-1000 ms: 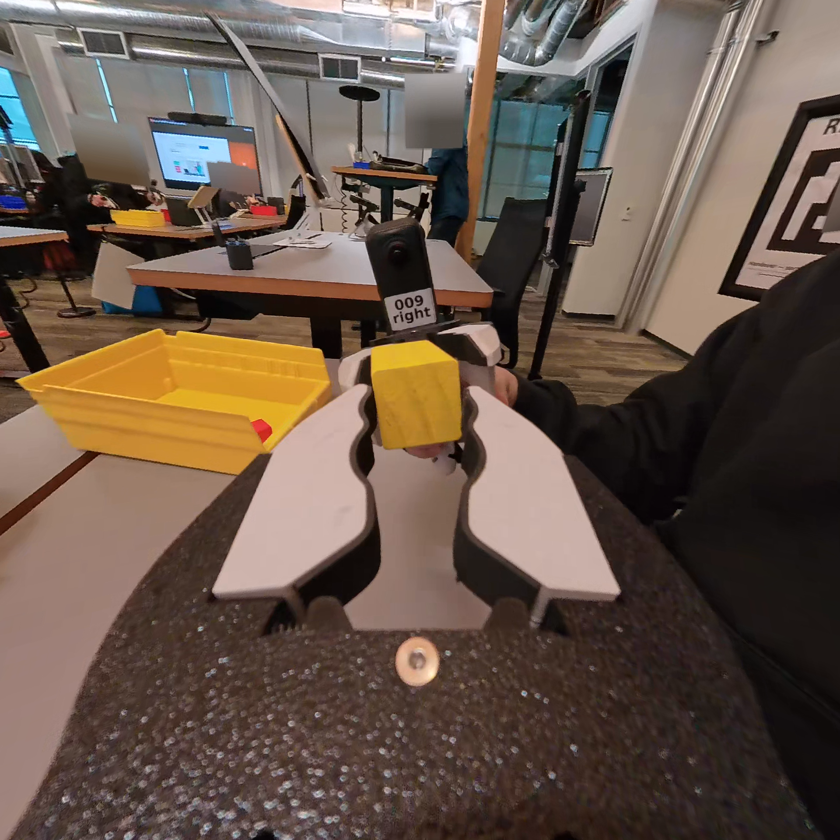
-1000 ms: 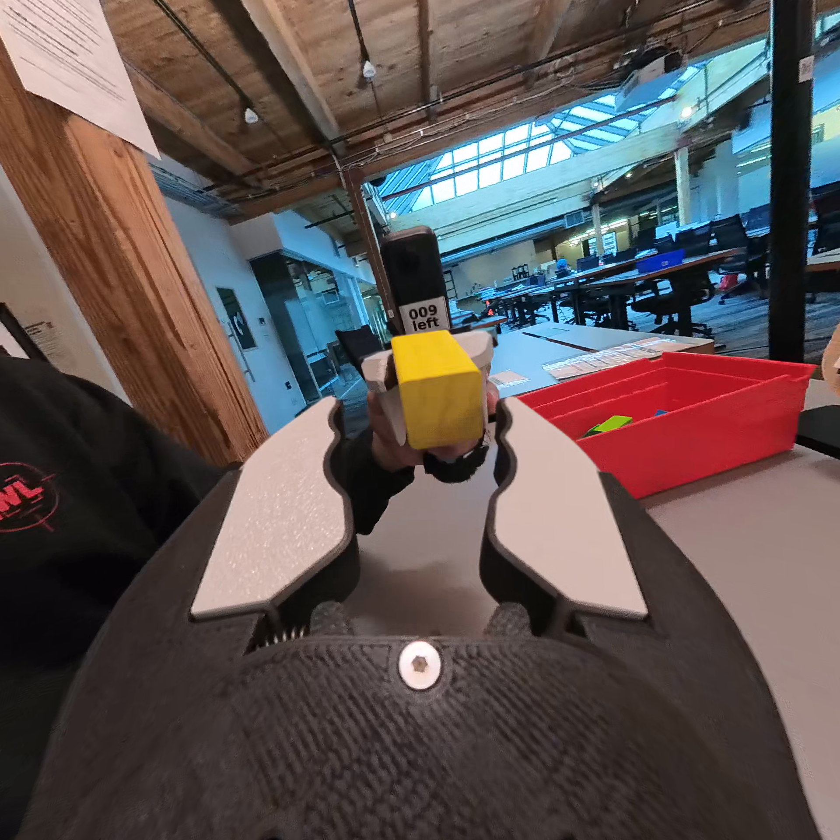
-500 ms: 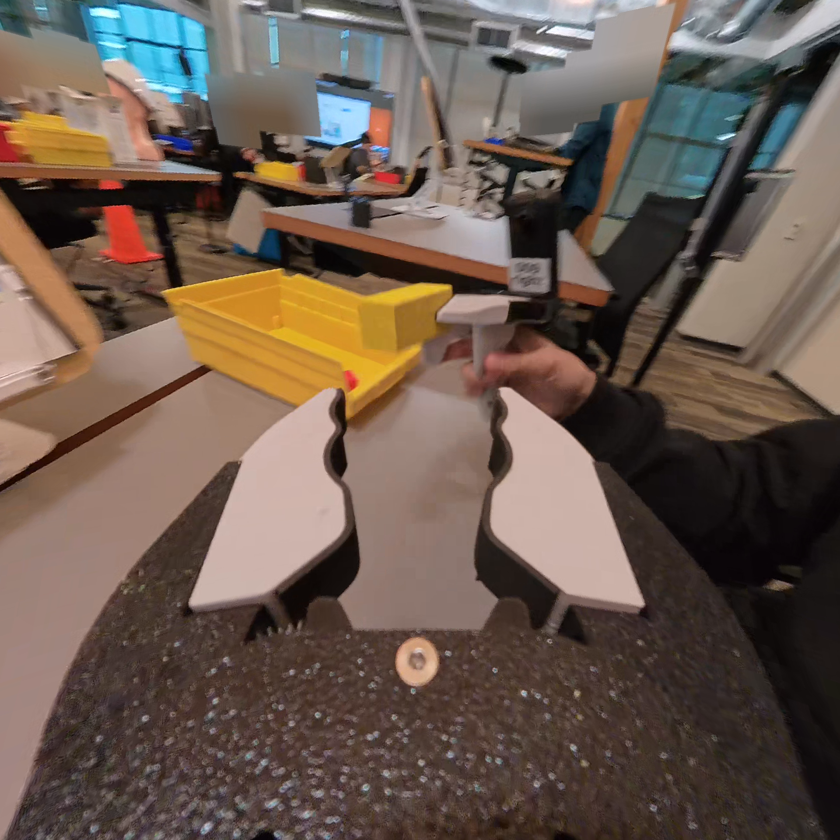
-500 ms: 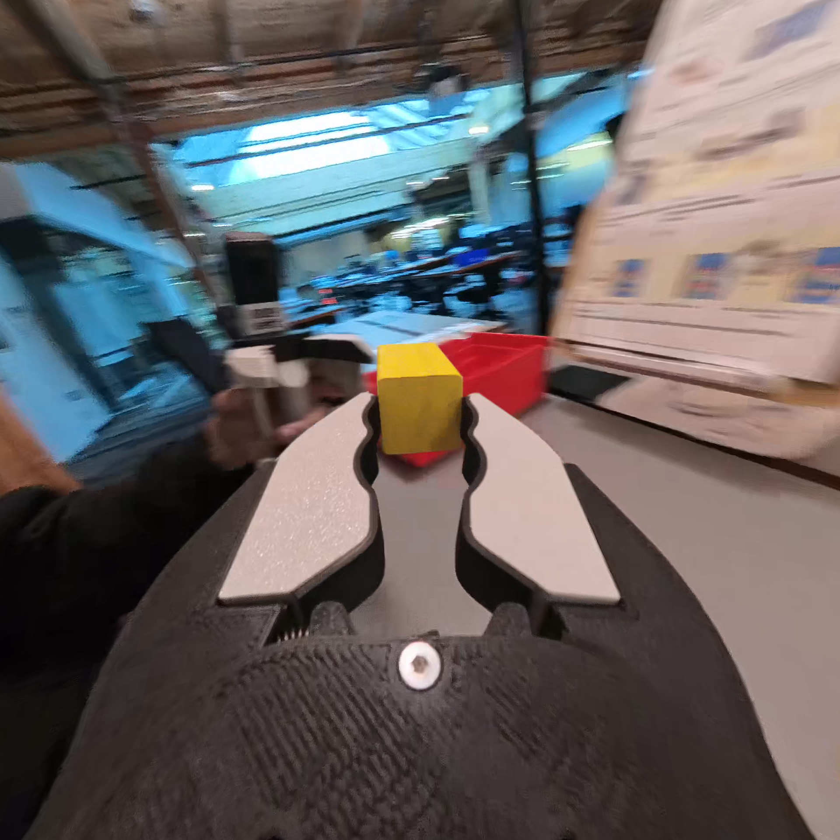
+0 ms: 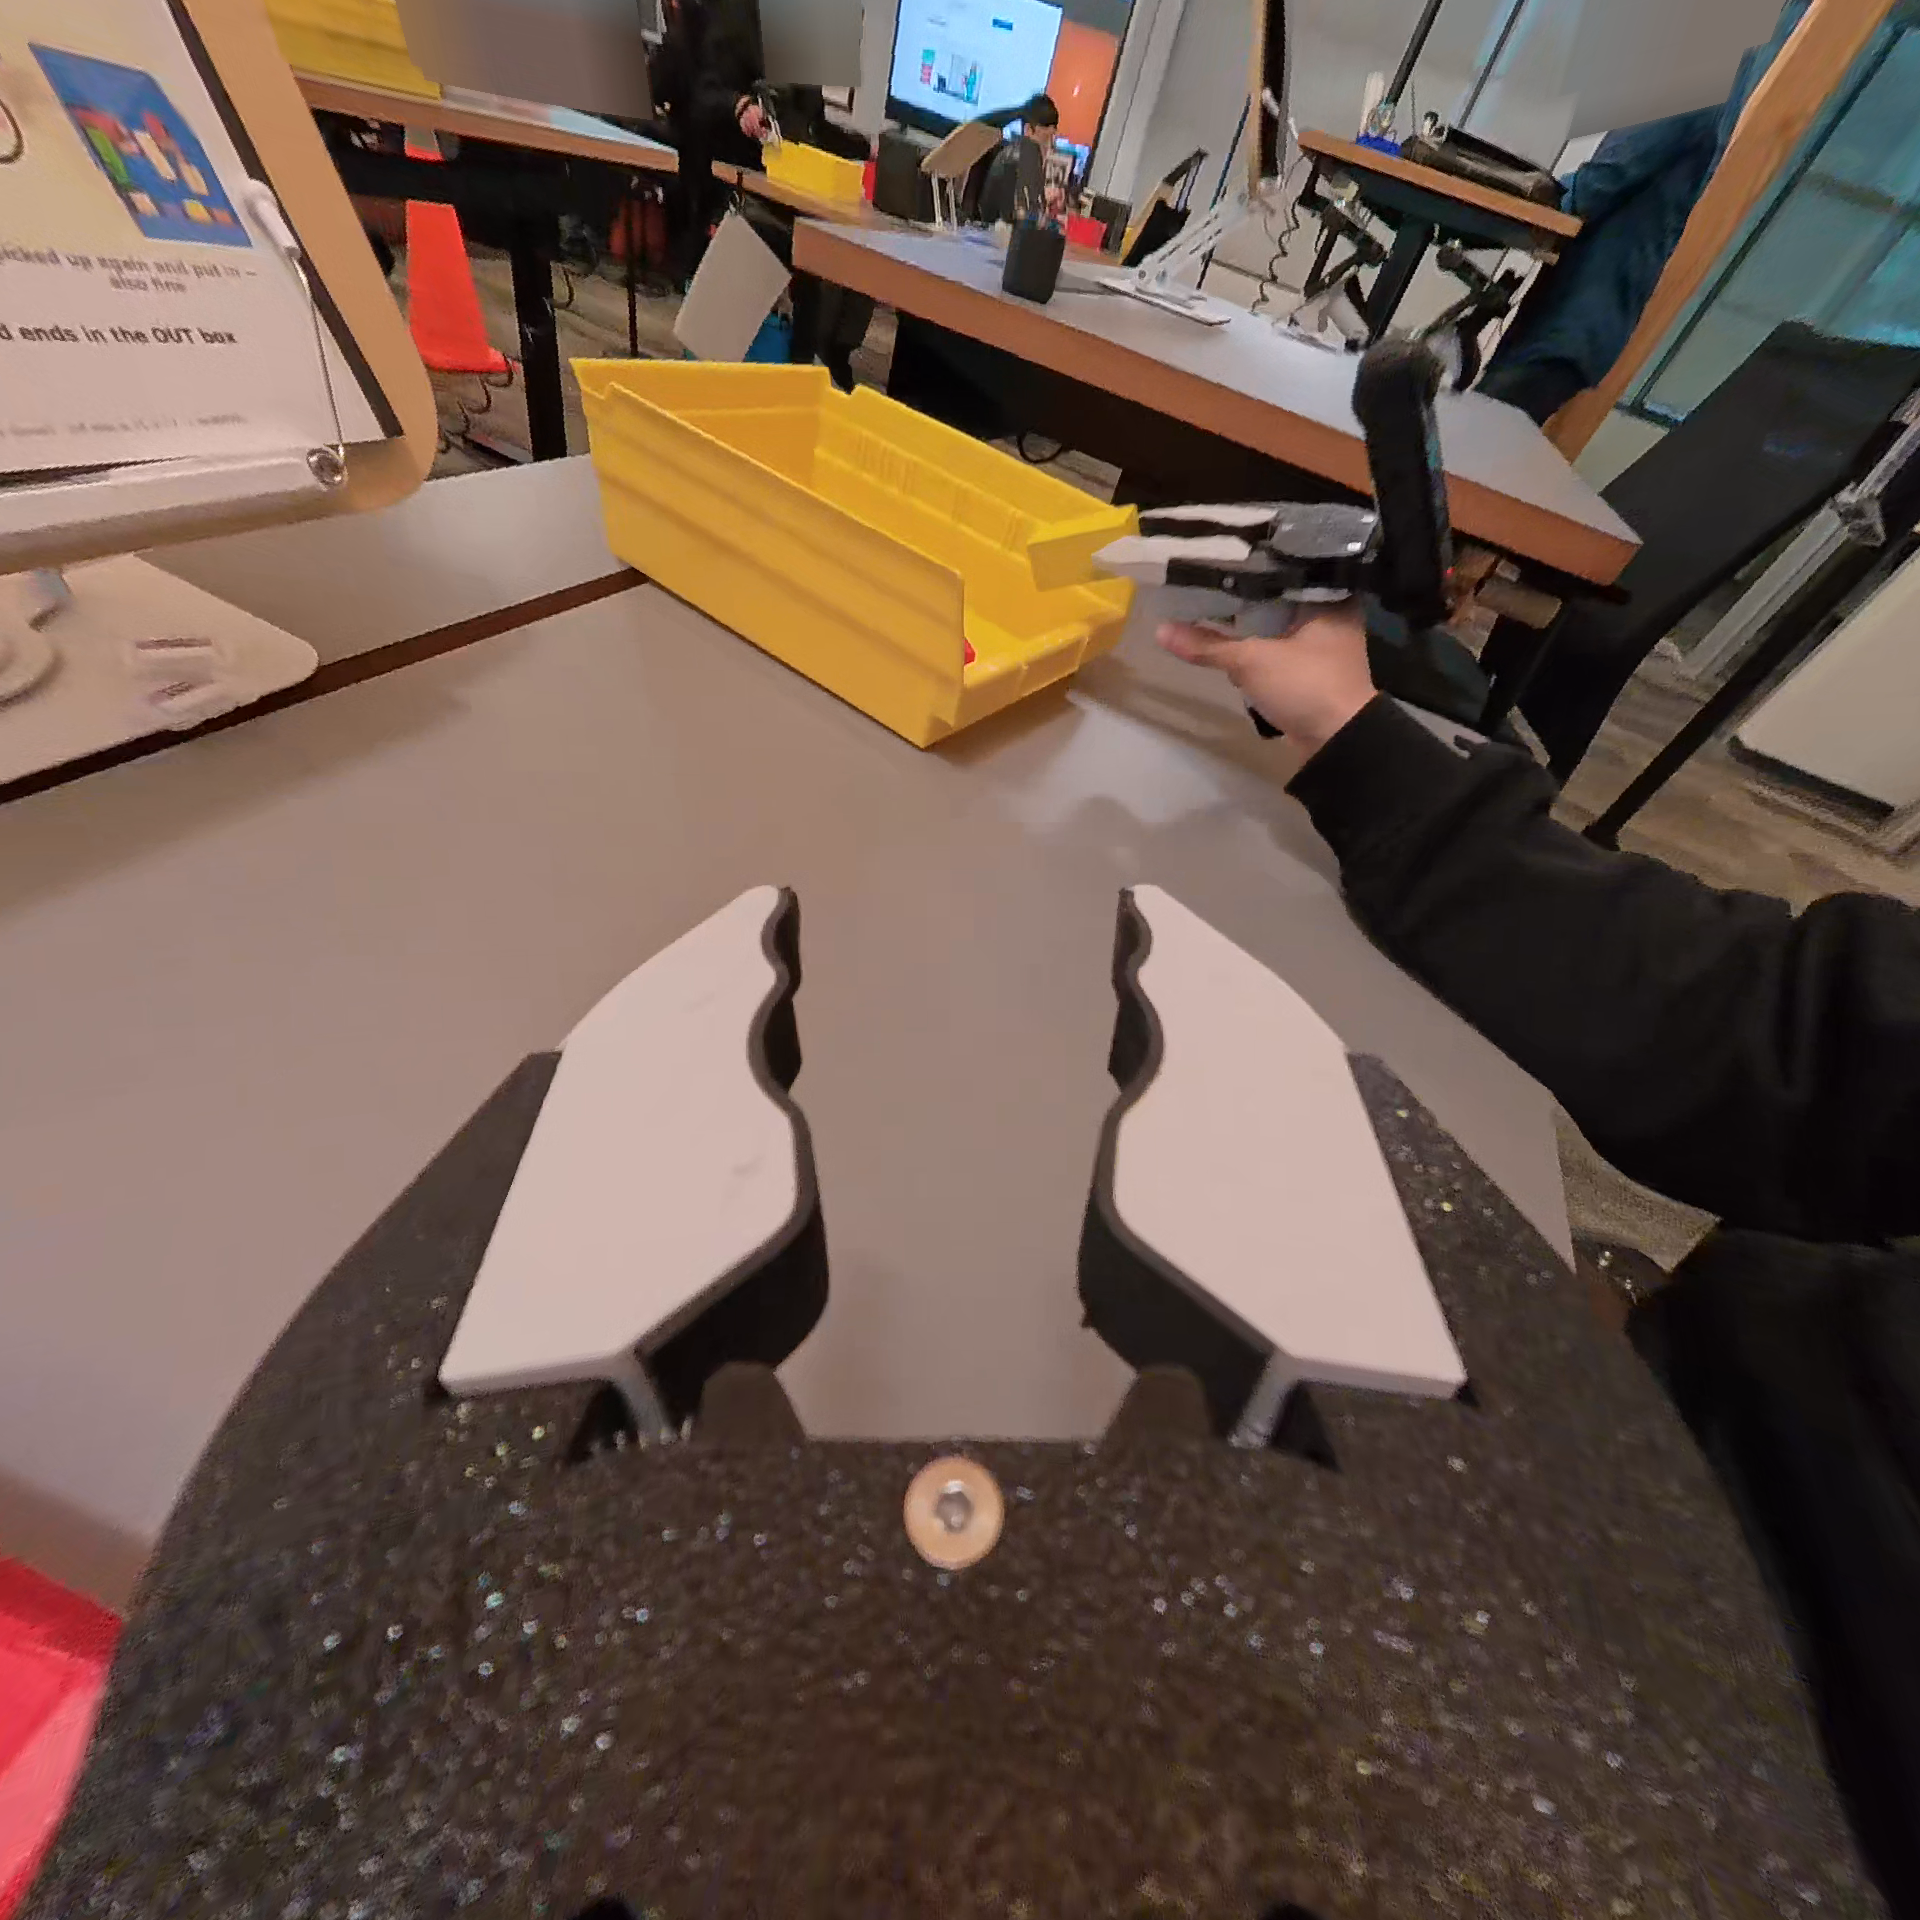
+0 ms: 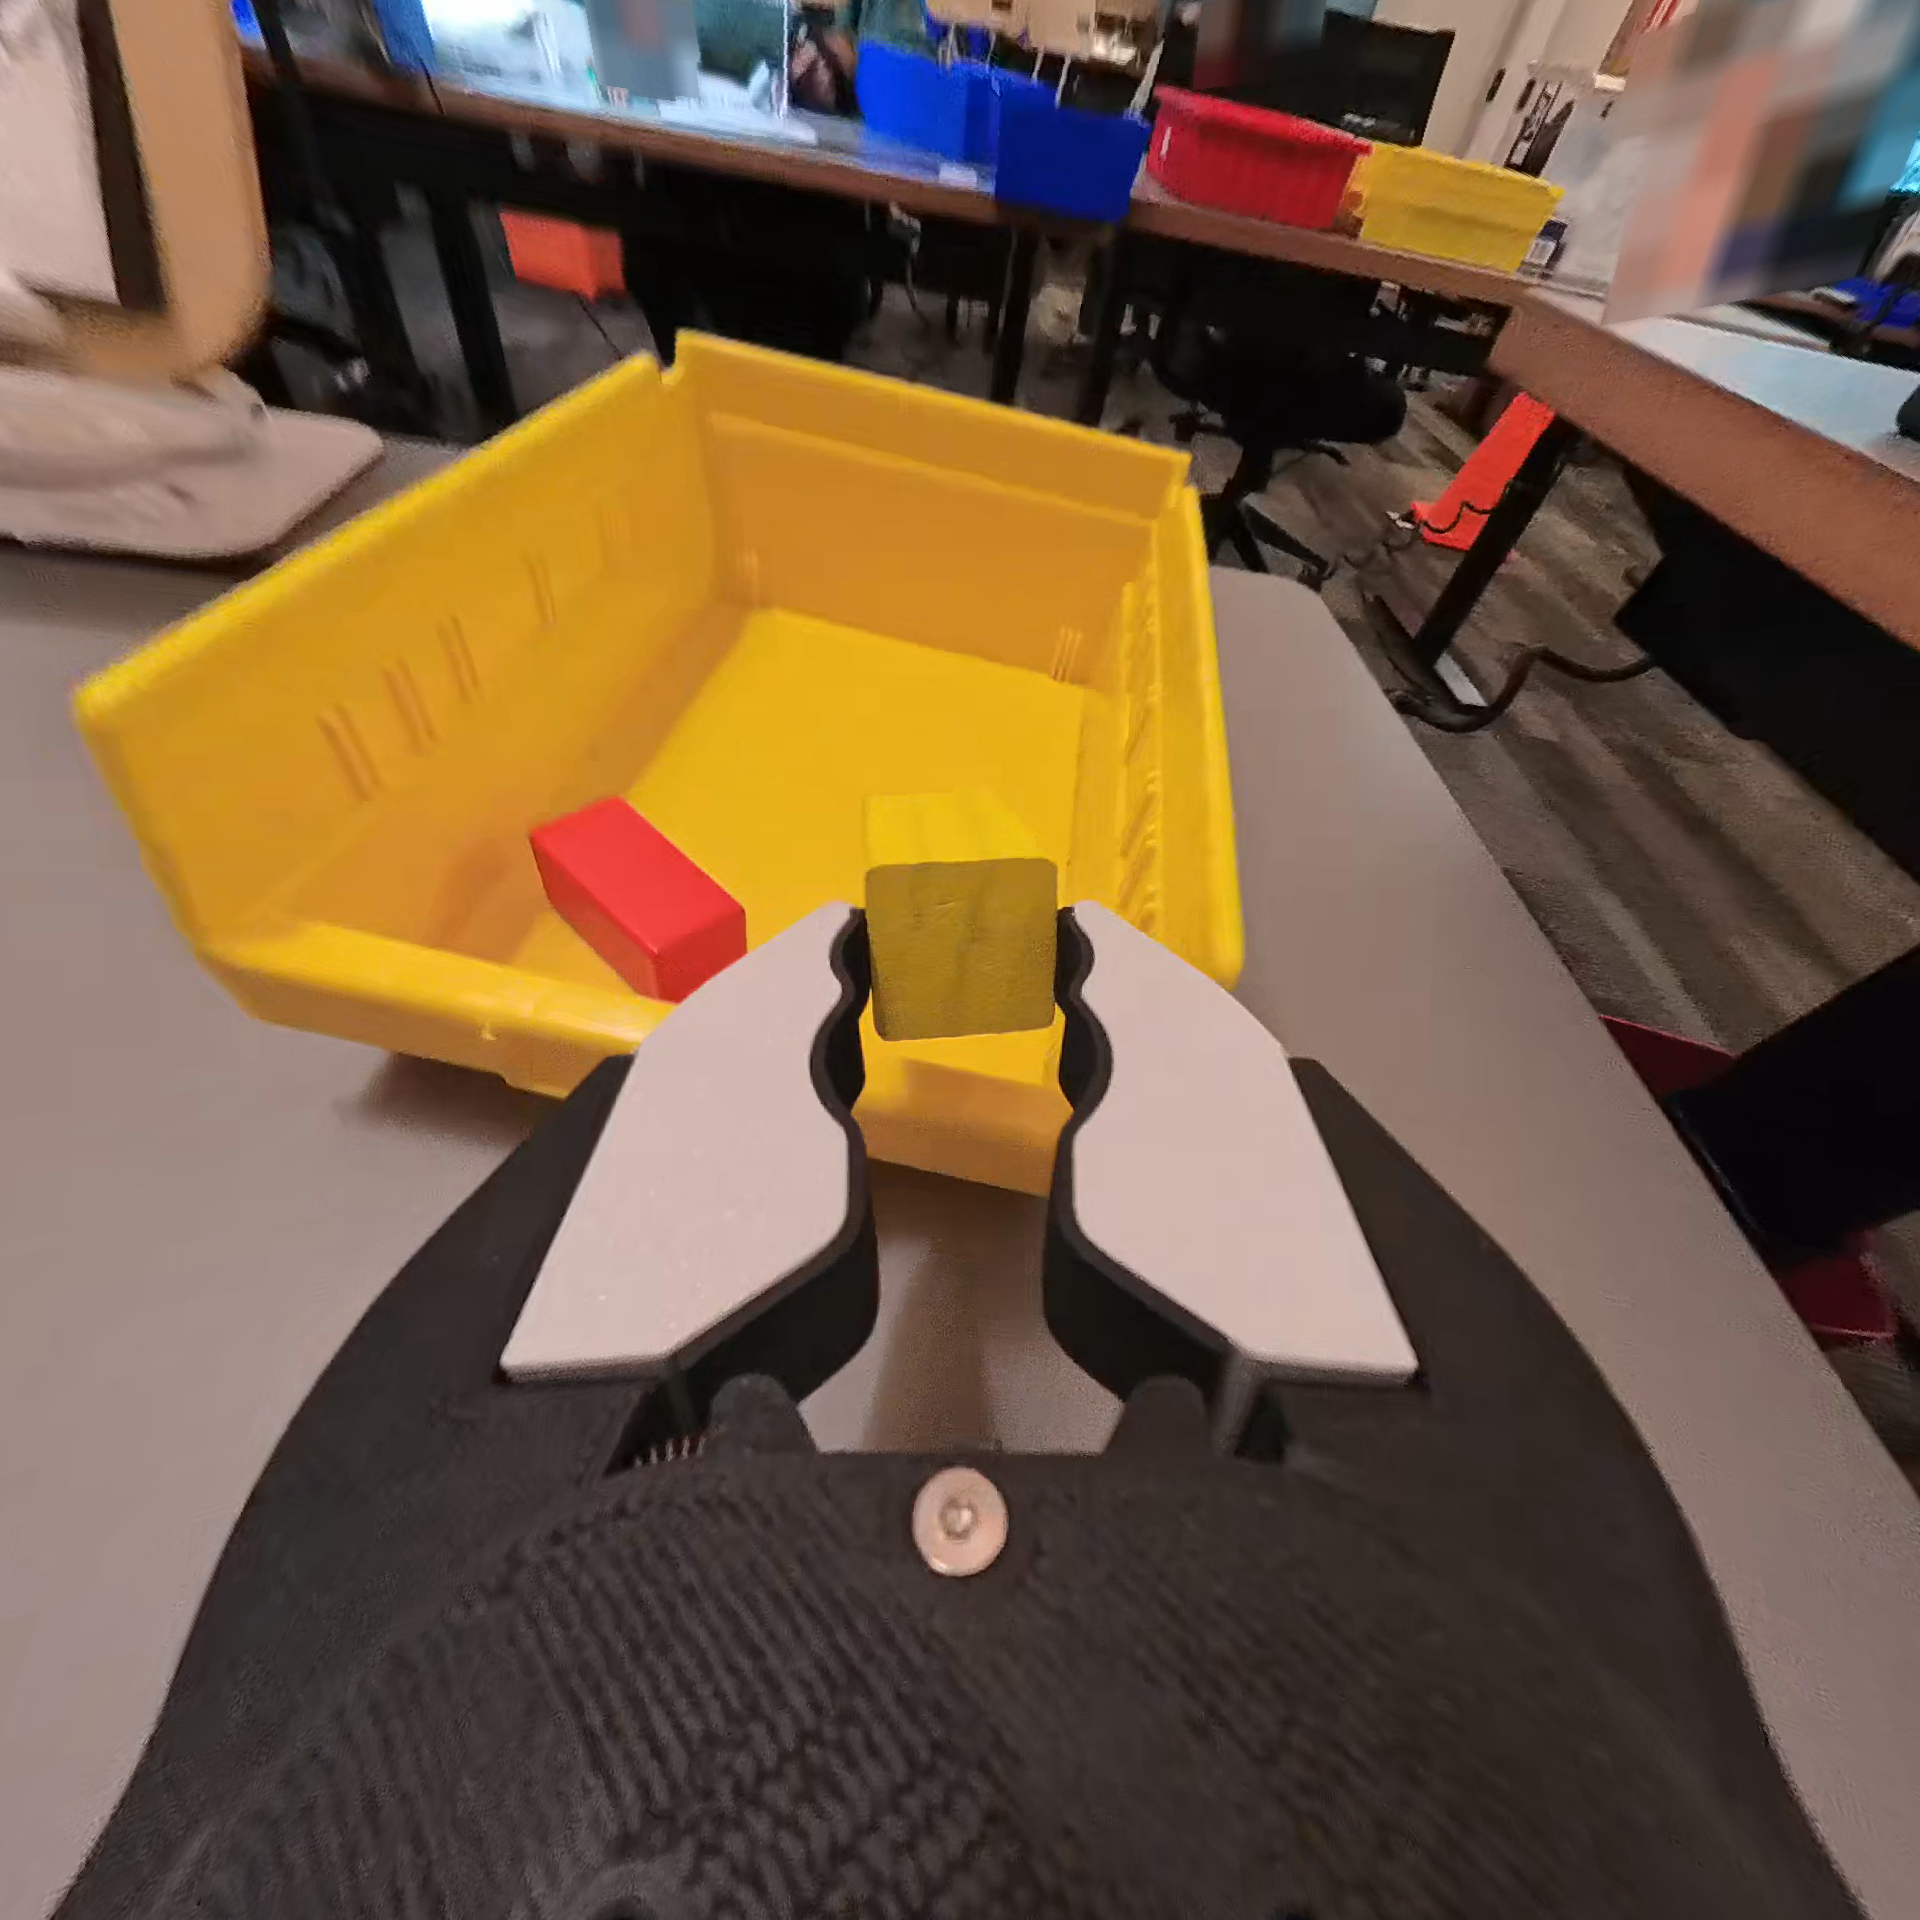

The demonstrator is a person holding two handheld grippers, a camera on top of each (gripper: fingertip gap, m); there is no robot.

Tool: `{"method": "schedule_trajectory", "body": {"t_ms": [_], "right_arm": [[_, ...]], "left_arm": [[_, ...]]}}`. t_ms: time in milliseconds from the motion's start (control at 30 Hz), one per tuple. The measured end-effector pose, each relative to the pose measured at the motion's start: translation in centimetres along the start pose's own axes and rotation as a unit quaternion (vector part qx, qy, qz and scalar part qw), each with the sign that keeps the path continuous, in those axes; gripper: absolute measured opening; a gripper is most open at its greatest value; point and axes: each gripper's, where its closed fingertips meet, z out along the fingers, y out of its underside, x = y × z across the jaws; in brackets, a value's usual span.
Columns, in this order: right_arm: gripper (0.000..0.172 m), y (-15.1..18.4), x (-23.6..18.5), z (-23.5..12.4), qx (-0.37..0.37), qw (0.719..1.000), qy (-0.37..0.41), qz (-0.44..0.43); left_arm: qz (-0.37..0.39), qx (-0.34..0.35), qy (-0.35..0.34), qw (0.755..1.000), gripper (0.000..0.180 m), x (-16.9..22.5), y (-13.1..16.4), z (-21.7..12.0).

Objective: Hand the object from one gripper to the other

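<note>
Clamped on a yellow block [image 6: 961, 951], the right gripper [image 6: 961, 971] is hovering over the near lip of a yellow bin [image 6: 343, 665], both dark pads pressing flat on the block's left and right faces. Only the fingertips are gripping it, so most of the block is sticking out past them toward the bin's floor. Just to the left, inside the bin, a red block [image 6: 634, 909] is lying near the front wall.

Farther out, the left gripper [image 5: 956, 940] is hanging over the bare grey table [image 5: 312, 935], its fingers standing wide apart with nothing between them, well clear of the bin on the far side. In its view the right gripper [image 5: 1117, 561] is reaching in level from the right toward the bin, held by a hand [image 5: 1278, 675] beneath it, with a dark sleeve trailing off to the near right.

The hand-over itself appears complete, as the block is sitting in the right gripper alone. The main risk now looks like the shallow tip grip: a quick tilt or a bump against the bin's lip could twist the block out early, letting it fall on the table short of the bin. A release from this height could also be bouncing it onto the red block.
</note>
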Motion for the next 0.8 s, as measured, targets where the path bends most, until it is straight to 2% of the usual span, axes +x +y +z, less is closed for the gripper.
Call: {"method": "schedule_trajectory", "body": {"t_ms": [133, 233, 333, 367, 467, 567, 633, 700, 733, 800], "right_arm": [[0.035, 1.2, -0.8, 1.0, -0.021, 1.000, -0.003, -0.005], [0.034, 1.6, -0.6, 1.5, -0.027, 1.000, 0.008, -0.005], [0.059, 0.7, -0.6, 1.2, -0.009, 1.000, 0.006, 0.018], [0.061, 0.0, -0.6, 0.9, 0.003, 1.000, 0.007, 0.024], [0.072, -2.2, -1.0, -0.1, 0.036, 0.998, 0.001, 0.042], [0.079, -4.2, -2.0, -0.9, 0.062, 0.996, -0.024, 0.057], [0.081, -5.3, -2.7, -1.5, 0.074, 0.994, -0.039, 0.068], [0.082, -6.2, -3.4, -1.9, 0.085, 0.992, -0.052, 0.076], [0.082, -6.4, -3.8, -2.0, 0.090, 0.991, -0.061, 0.079], [0.082, -6.6, -4.6, -1.9, 0.087, 0.989, -0.078, 0.087]], "left_arm": [[-0.004, -0.007, -0.008, 1.000, 0.056, -0.9, 0.2, -0.6], [-0.009, 0.014, -0.022, 1.000, 0.057, -1.6, -0.4, -1.8], [-0.027, 0.037, -0.053, 0.998, 0.059, -3.0, -1.3, -3.7], [-0.032, 0.047, -0.068, 0.996, 0.060, -3.6, -1.7, -4.6], [-0.049, 0.085, -0.149, 0.984, 0.061, -6.2, -3.0, -8.2], [-0.077, 0.111, -0.267, 0.954, 0.059, -9.8, -3.6, -12.8], [-0.116, 0.087, -0.341, 0.929, 0.059, -12.7, -2.5, -15.4], [-0.143, 0.055, -0.364, 0.919, 0.059, -14.7, -1.8, -16.5], [-0.139, 0.042, -0.359, 0.922, 0.060, -15.3, -1.8, -16.3], [-0.087, -0.011, -0.315, 0.945, 0.057, -15.7, -1.8, -14.8]]}}
